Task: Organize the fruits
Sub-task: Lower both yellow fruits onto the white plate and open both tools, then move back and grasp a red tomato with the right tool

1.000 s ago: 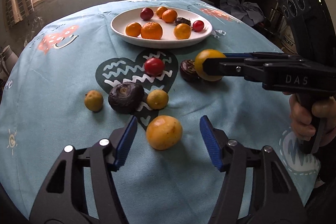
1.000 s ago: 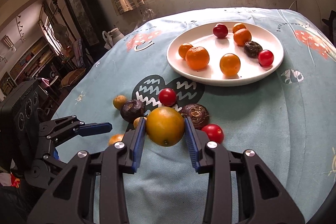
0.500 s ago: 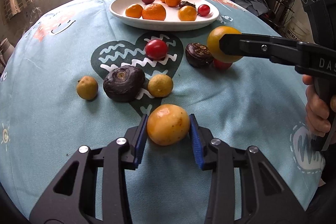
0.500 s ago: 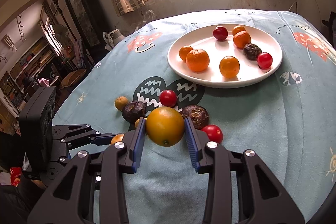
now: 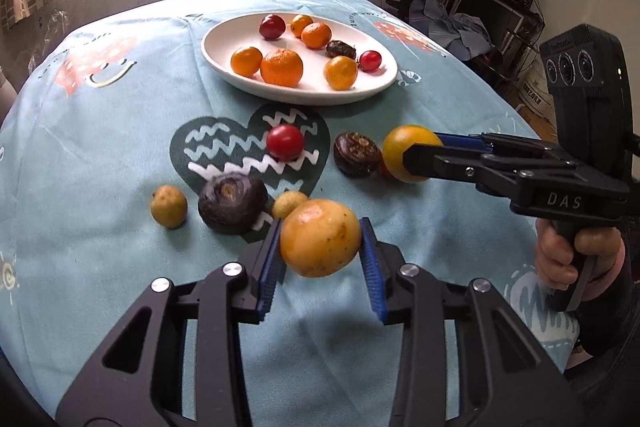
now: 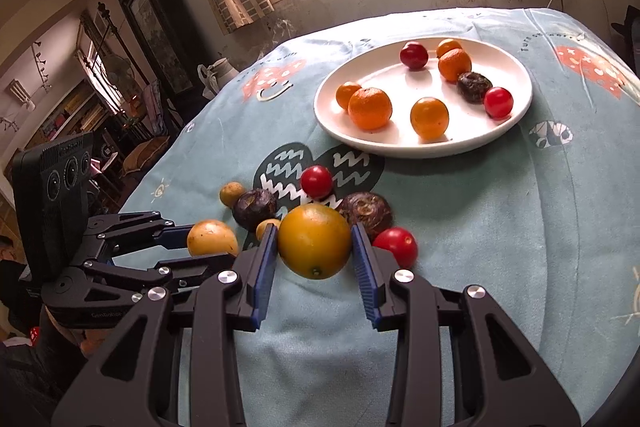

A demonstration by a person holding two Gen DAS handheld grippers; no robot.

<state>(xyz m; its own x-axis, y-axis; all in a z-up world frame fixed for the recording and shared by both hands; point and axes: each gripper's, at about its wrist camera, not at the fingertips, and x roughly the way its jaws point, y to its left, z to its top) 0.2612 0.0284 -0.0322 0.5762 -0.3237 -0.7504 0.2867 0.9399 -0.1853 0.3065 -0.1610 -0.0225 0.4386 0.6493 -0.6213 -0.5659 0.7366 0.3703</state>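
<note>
Fruits are split between a white plate point(image 5: 224, 65) in the upper middle of the left wrist frame and the blue-clothed table point(image 5: 100, 147) below it. A yellow-orange fruit point(image 5: 320, 237) is clamped between the blue pads of the left claw point(image 5: 320, 247), whose jaws have just been closing on it; it appears raised clear of the cloth, presumably for carrying to the plate. A rounder orange fruit point(image 6: 315, 241) is clamped likewise in the right claw point(image 6: 316, 251), at lower centre of the right wrist frame.

Seven pieces are counted on the plate: four orange ones, two red ones and one dark, wrinkled one. Six are left on the cloth: two red, two dark and two small yellow. The second red one point(image 6: 396, 246) is tucked just beside the right claw and is largely hidden in the left wrist view.
</note>
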